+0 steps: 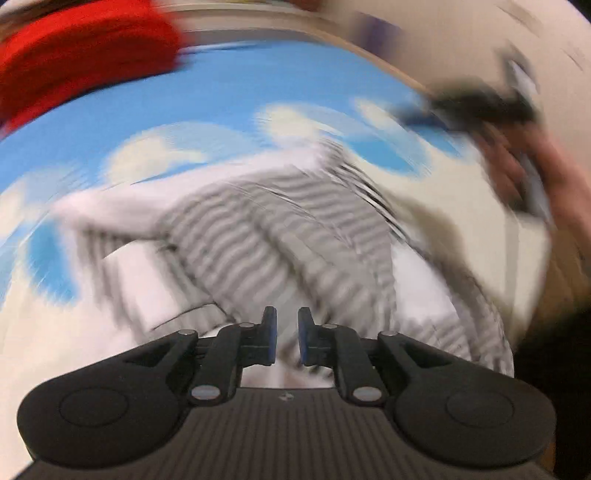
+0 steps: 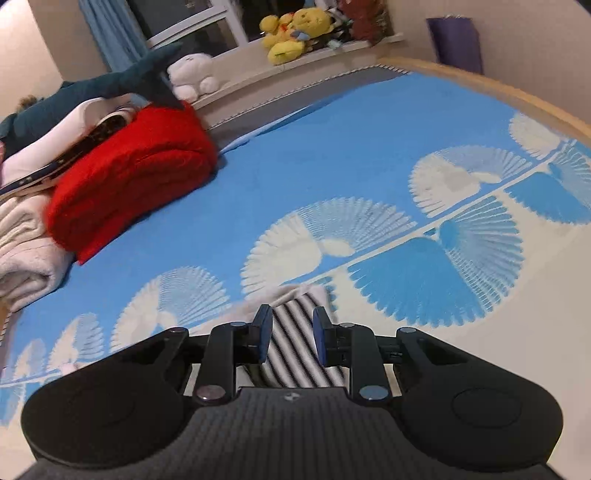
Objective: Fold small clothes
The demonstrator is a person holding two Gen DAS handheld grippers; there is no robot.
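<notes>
Two matching black handheld grippers

Left gripper (image 1: 287, 334) and right gripper (image 2: 292, 338): blue-padded fingers, silver pivot screws, ribbed grey bodies, round side discs.

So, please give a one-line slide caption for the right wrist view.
Right gripper over a striped garment on a blue-and-white bedspread.

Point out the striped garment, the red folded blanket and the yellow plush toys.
striped garment (image 2: 291, 339): right wrist view, on the striped cloth between the fingers.
red folded blanket (image 2: 136, 173): right wrist view, on its top face.
yellow plush toys (image 2: 295, 29): right wrist view, on the middle toy's body.
</notes>
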